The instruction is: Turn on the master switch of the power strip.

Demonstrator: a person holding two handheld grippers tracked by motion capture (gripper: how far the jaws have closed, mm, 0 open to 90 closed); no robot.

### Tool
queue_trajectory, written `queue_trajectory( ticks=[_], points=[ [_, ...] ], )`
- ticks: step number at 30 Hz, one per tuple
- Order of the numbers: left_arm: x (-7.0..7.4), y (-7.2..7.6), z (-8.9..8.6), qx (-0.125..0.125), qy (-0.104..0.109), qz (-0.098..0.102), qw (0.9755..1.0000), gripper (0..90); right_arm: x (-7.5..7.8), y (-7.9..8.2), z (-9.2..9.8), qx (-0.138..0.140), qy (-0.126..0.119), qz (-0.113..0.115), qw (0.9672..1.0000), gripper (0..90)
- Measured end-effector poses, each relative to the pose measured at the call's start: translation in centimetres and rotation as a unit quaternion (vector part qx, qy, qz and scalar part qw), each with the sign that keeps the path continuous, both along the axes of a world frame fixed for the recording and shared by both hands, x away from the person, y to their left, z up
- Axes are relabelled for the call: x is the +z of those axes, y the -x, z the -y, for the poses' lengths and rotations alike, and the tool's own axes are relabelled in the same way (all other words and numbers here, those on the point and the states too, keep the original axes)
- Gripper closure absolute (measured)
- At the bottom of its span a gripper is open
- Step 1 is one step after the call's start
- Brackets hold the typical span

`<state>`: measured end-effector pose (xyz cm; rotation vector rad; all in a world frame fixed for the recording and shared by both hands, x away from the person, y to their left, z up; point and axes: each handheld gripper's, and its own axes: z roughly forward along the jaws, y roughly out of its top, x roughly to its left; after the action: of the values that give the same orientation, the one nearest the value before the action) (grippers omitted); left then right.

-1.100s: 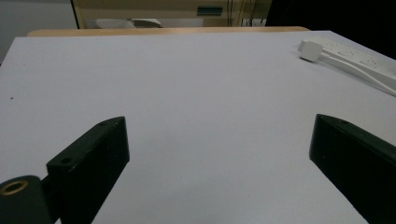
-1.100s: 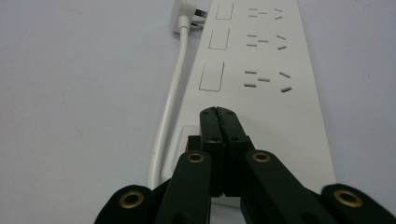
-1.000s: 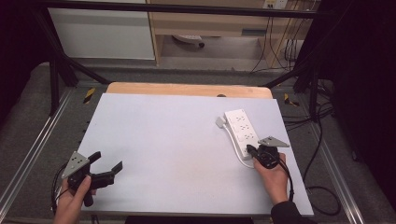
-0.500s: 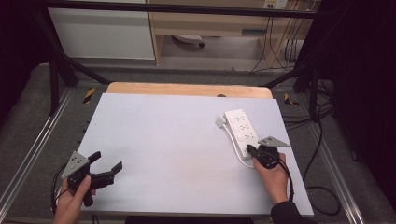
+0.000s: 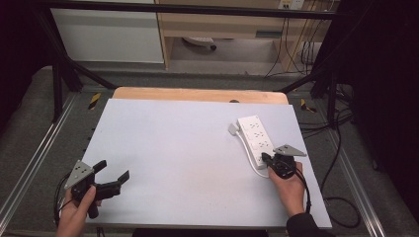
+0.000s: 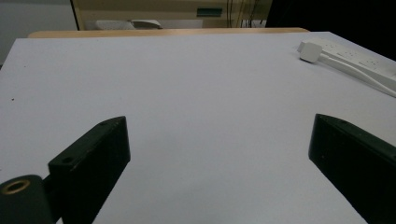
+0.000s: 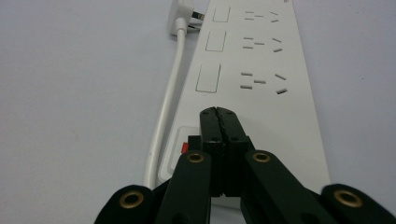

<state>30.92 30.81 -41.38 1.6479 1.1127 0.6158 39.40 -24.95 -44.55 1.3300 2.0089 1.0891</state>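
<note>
A white power strip [image 5: 254, 137] lies on the right part of the table, its outlet face up. Its white cable [image 7: 167, 109] loops along one side and ends in a plug [image 5: 232, 129] lying loose by the strip's far end. My right gripper [image 5: 266, 159] is shut, with nothing between its jaws. Its tips [image 7: 218, 112] sit over the strip's near end [image 7: 261, 84], beside a switch with a red mark [image 7: 184, 147]. My left gripper [image 5: 112, 170] stays wide open above the table's front left, far from the strip [image 6: 355, 58], holding nothing [image 6: 219, 121].
A white sheet [image 5: 188, 148] covers the table, and a strip of wood [image 5: 197, 94] shows at its back edge. Black frame bars [image 5: 59, 74] stand at both back corners. Cables [image 5: 341, 197] trail on the floor at the right, beyond the table edge.
</note>
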Motion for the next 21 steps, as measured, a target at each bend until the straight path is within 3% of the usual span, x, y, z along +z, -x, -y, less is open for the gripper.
queue_trajectory(
  ticks=[21],
  points=[
    [-0.03,-0.03,0.01,-0.001,-0.001,0.0,1.0,5.5,0.04,0.11,0.22,-0.002,-0.011,0.004,0.9999,90.0]
  ],
)
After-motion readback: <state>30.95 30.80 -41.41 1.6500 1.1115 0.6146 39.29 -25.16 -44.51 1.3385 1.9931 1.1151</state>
